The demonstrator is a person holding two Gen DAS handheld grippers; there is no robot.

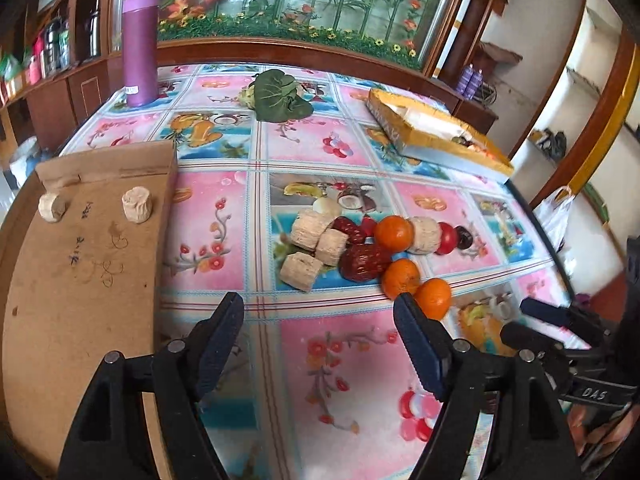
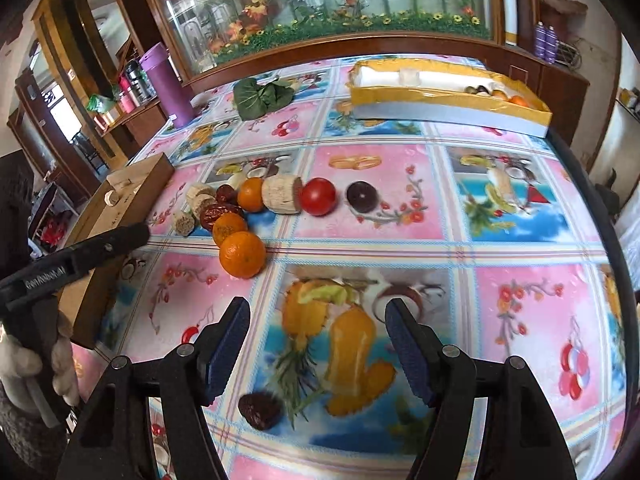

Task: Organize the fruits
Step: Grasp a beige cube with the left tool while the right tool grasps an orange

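From the left wrist camera, the left gripper (image 1: 318,318) stands well open with nothing between its jaws, hanging over bare tablecloth (image 1: 344,360) a little short of the heap of fruit. That heap is the worry: three oranges, the nearest one (image 1: 434,298) just beside the right-hand finger, lean against a big red date (image 1: 364,262) and some pale cut chunks (image 1: 301,271), all touching one another, so I'd say a finger coming in carelessly would knock the nearest orange and send it rolling toward the table edge. The cardboard tray (image 1: 80,264) on the left already holds two pale chunks (image 1: 136,205), and the yellow box (image 1: 436,130) sits well apart at the back. From the right wrist camera, the right gripper (image 2: 316,330) is likewise wide open and empty above the printed pineapple, with a lone dark date (image 2: 260,407) lying just below its left-hand finger; closing there could squash or flick it. The tomato (image 2: 318,196) and the dark round fruit (image 2: 362,196) sit apart from the heap, easier picks, though both are round and likely to slip from the pads
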